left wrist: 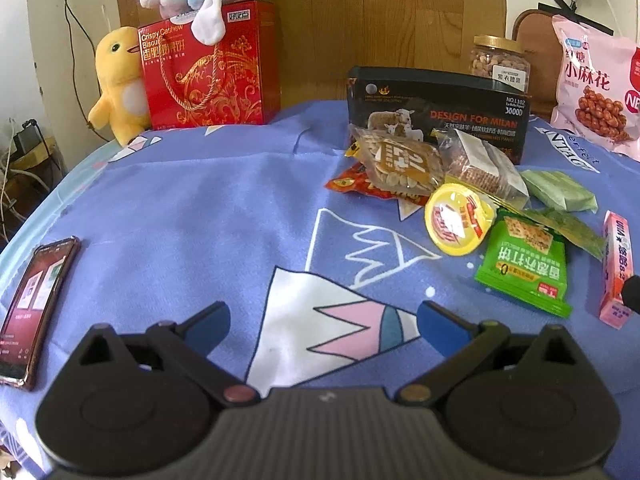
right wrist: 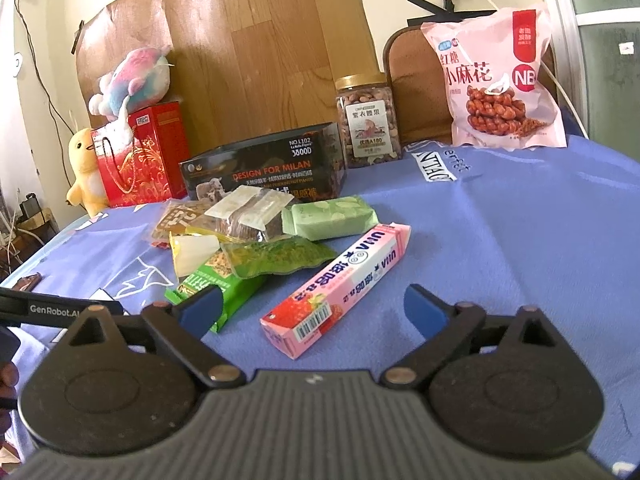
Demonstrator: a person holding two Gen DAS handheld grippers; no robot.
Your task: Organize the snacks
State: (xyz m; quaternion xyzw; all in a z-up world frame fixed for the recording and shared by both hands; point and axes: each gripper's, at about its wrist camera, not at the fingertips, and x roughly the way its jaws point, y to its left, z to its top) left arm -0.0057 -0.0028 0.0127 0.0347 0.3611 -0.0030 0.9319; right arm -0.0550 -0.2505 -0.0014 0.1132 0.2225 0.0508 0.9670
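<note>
My left tongs (left wrist: pixel 322 322) are wide open and hold nothing. Under them is only the blue cloth (left wrist: pixel 192 200) with white and pink shapes. The snacks lie off to my right and farther out. The nearest to these tongs is the green pack (left wrist: pixel 522 266). The yellow cup (left wrist: pixel 456 224) leans just behind it, touching it.

My right tongs (right wrist: pixel 312 310) are wide open too, with nothing in them. The pink box (right wrist: pixel 340 290) lies flat on the cloth with its near end between my two fingers. I cannot tell if it touches either one. My left blue finger (right wrist: pixel 202 306) sits in front of the green pack (right wrist: pixel 218 284).

Past the pink box is the snack pile. A dark green bag (right wrist: pixel 276 258) lies on top of the green pack. Behind it are a clear pack of brown bars (right wrist: pixel 248 218) and a pale green pack (right wrist: pixel 330 218). The black box (right wrist: pixel 264 170) stands right behind the pile.

Farther back are the nut jar (right wrist: pixel 368 120), the big pink bag (right wrist: pixel 496 84), the red box (right wrist: pixel 140 156), a yellow duck toy (right wrist: pixel 84 168) and a fluffy toy (right wrist: pixel 134 80) on top of the red box.

Only my left view shows a phone (left wrist: pixel 36 304) lying flat, and a red pack (left wrist: pixel 352 182) under the pile. In that view the pink box (left wrist: pixel 616 268) is at the far right edge.
</note>
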